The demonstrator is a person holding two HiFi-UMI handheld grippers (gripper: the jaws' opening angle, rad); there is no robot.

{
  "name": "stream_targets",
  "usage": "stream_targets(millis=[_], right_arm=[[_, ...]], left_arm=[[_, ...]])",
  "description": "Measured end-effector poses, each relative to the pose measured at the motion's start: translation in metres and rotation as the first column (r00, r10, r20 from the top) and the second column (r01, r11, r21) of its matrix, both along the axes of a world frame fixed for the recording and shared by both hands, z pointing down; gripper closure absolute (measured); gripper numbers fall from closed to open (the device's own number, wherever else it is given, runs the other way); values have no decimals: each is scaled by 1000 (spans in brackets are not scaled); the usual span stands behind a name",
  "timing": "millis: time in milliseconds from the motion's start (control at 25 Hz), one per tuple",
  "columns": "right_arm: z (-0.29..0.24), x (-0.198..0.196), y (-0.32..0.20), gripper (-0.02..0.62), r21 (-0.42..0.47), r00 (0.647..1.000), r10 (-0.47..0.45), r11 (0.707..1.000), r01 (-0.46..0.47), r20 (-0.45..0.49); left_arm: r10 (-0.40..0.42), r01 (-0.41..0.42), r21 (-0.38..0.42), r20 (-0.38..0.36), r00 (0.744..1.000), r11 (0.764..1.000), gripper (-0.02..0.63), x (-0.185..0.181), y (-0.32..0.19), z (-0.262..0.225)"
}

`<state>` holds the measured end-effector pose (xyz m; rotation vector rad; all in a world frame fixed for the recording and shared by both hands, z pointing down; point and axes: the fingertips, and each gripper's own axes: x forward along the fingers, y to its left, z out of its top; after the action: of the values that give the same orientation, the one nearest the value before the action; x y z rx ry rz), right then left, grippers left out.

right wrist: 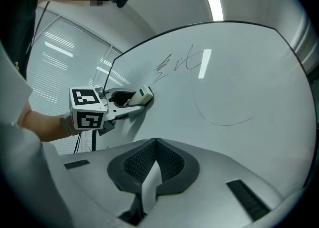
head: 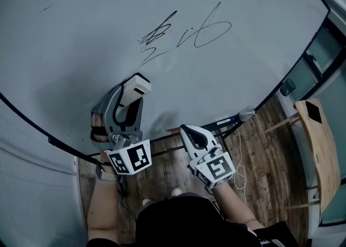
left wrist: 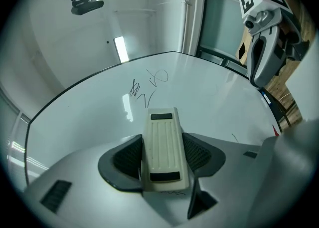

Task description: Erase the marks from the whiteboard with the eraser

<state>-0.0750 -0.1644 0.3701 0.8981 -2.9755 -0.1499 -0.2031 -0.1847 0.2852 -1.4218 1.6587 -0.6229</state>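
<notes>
Black scribbled marks [head: 184, 34] sit on the whiteboard [head: 81, 35]; they show too in the left gripper view as marks [left wrist: 147, 85] and in the right gripper view as marks [right wrist: 177, 65]. My left gripper [head: 138, 85] is shut on a cream eraser [left wrist: 162, 147], whose far end [head: 141, 84] rests at the board below the marks. In the right gripper view that eraser [right wrist: 142, 96] touches the board left of the writing. My right gripper [head: 190, 133] hangs below the board's edge, jaws shut with nothing between them [right wrist: 155, 164].
A tray under the board holds markers [head: 227, 121]. A wooden chair [head: 316, 143] stands at the right on a wood floor [head: 259, 148]. A faint curved line [right wrist: 219, 117] crosses the board's right part. Window blinds [right wrist: 65, 57] lie left.
</notes>
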Motion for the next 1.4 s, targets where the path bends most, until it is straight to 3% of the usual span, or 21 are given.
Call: stream_targets(millis=[320,560,880,1200,1400], right_arm=[[13,9,1,569,-8,1000,-4,1000,4,-26],[11,21,-8,569,-13,999,19,1000,-19,-29],[-4,39,-22,569,-17,998,65,998,-65,-11],[-15,60,-30,569,-5,997,77,997,-77,32],[-12,70,-33,569,-12,997,67,998,-67,48]], left_arm=[[-18,17,24,21,1000,1000,341,3,-1,-3],[22,-22,53,4,1000,998,341,15,-7,-47],[61,-65,60,70,996,996,339,43,-23,-121],[81,-98,121,144,986,988,339,71,-37,-188],[82,-112,155,188,979,982,339,79,-40,-200]])
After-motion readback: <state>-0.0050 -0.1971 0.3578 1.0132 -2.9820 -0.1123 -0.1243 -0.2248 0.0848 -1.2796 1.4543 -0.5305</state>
